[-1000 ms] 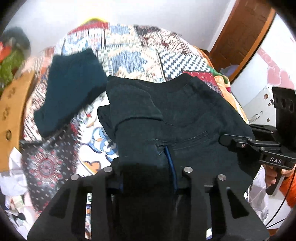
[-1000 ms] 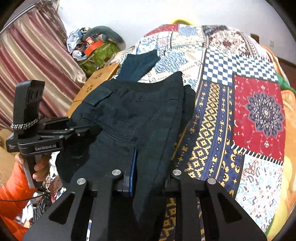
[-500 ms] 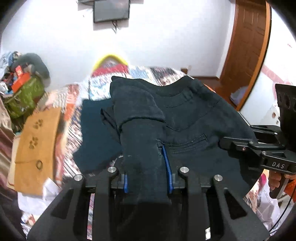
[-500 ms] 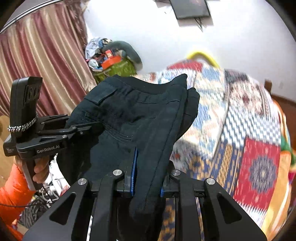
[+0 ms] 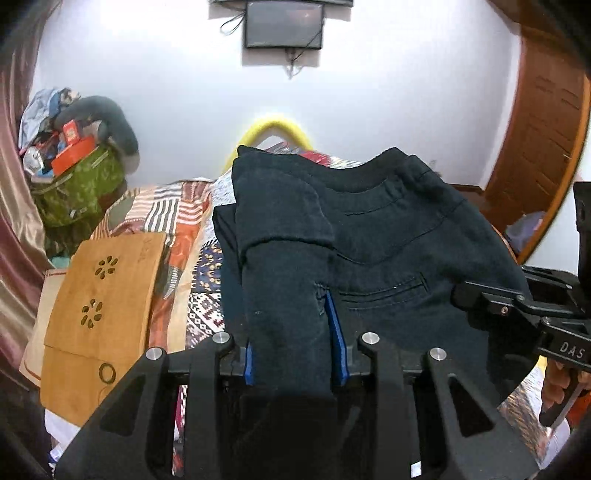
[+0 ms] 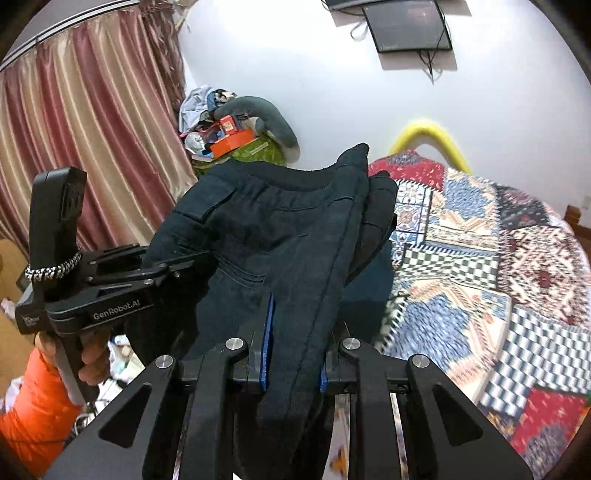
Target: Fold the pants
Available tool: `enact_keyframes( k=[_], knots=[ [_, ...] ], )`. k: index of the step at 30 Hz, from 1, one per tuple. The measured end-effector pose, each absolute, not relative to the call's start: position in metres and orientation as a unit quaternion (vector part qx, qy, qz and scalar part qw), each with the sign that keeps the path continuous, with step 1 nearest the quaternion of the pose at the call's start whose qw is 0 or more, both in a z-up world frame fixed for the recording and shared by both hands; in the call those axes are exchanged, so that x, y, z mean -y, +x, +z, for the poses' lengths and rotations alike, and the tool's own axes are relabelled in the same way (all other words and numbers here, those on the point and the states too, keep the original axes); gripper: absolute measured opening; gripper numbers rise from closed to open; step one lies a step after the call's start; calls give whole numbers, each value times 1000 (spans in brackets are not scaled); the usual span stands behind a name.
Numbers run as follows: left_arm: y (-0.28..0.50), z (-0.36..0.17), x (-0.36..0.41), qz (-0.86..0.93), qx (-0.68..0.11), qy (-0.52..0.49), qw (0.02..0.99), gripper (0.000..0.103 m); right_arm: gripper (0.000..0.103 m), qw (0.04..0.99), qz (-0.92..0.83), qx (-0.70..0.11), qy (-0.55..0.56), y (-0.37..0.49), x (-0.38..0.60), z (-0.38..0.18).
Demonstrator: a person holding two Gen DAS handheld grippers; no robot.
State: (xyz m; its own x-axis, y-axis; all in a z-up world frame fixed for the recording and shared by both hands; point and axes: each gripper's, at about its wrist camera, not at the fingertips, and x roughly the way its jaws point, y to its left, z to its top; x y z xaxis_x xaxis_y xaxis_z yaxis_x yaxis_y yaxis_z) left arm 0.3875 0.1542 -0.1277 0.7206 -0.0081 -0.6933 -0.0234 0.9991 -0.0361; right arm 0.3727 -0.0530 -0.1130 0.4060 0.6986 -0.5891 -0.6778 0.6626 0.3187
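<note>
The dark navy pants (image 5: 388, 243) hang in the air, folded over, stretched between both grippers above the patchwork bedspread (image 6: 480, 258). My left gripper (image 5: 293, 332) is shut on one folded edge of the pants. My right gripper (image 6: 293, 339) is shut on the other edge of the pants (image 6: 280, 236). Each gripper shows in the other's view: the right one (image 5: 517, 314) at the right, the left one (image 6: 122, 280) at the left. The waistband and a back pocket face the cameras.
A wooden lap table (image 5: 99, 306) lies at the bed's left side. A green bag with clutter (image 5: 77, 184) sits in the corner by the curtain (image 6: 85, 147). A wall screen (image 5: 282, 24) hangs above the yellow headboard (image 6: 432, 133). A wooden door (image 5: 543, 122) is at the right.
Both grippers have lifted the pants off the bed and tilted upward, so the wall and screen now fill the view. The second dark garment on the bed has dropped out of sight.
</note>
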Motion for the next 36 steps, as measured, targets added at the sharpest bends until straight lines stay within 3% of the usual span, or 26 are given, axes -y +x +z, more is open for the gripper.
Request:
enact_keyframes(
  k=[4, 11, 13, 14, 17, 25, 36],
  knots=[
    [430, -173, -178, 19, -396, -24, 918, 34, 17, 828, 407, -387, 20, 409, 26, -152],
    [486, -300, -212, 70, -490, -23, 869, 42, 20, 794, 374, -478, -28, 456, -6, -247],
    [483, -317, -215, 70, -484, -17, 872, 62, 22, 797, 363, -481, -31, 458, 0, -260],
    [477, -317, -218, 73, -470, -24, 879, 67, 26, 793, 368, -484, -21, 458, 5, -259],
    [468, -312, -224, 70, -470, -46, 879, 69, 28, 789, 368, -491, -23, 453, 14, -254],
    [419, -239, -199, 59, -444, -15, 894, 68, 28, 823, 351, -445, -35, 413, 40, -196],
    [275, -59, -137, 43, -286, 16, 957, 69, 28, 865, 394, -310, 16, 308, 77, -53]
  ],
)
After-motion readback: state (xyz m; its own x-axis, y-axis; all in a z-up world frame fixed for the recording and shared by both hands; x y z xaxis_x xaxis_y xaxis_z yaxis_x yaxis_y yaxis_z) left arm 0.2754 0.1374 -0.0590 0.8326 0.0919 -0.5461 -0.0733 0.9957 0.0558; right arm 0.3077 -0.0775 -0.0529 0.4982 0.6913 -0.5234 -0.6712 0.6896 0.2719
